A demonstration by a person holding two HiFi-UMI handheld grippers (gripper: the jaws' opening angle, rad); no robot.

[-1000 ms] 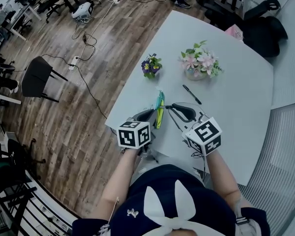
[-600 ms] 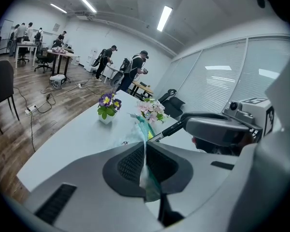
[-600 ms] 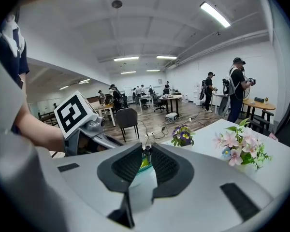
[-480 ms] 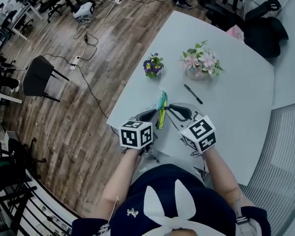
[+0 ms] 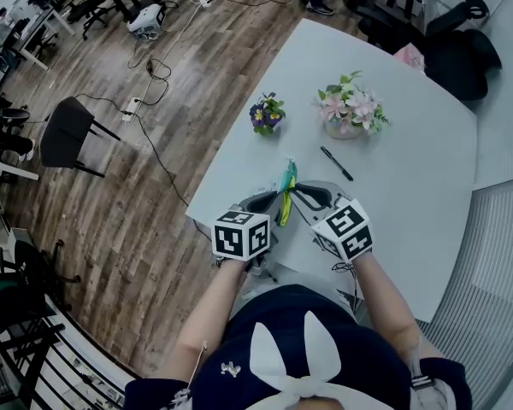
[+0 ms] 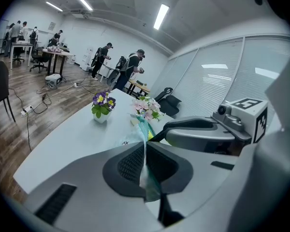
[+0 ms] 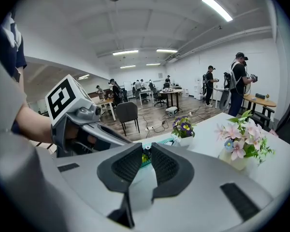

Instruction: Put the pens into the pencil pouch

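Observation:
A teal and yellow pencil pouch (image 5: 285, 191) hangs upright above the near edge of the table, between my two grippers. My left gripper (image 5: 270, 202) is shut on its left side; teal fabric (image 6: 144, 129) runs up from between the pads. My right gripper (image 5: 301, 191) grips the pouch from the right, its pads close together, with the zipper edge (image 7: 145, 157) showing at its tips. One black pen (image 5: 335, 163) lies on the table beyond the pouch, in front of the pink flowers. Whatever is inside the pouch is hidden.
A small pot of purple flowers (image 5: 266, 114) and a vase of pink flowers (image 5: 349, 109) stand on the pale table (image 5: 410, 178) behind the pen. A black bag (image 5: 462, 49) sits at the far corner. Cables and a dark chair (image 5: 68, 135) are on the wooden floor at left.
The right gripper has come down a little and drawn nearer to the left one. The pouch between them has shifted slightly to the right. The pen has not moved.

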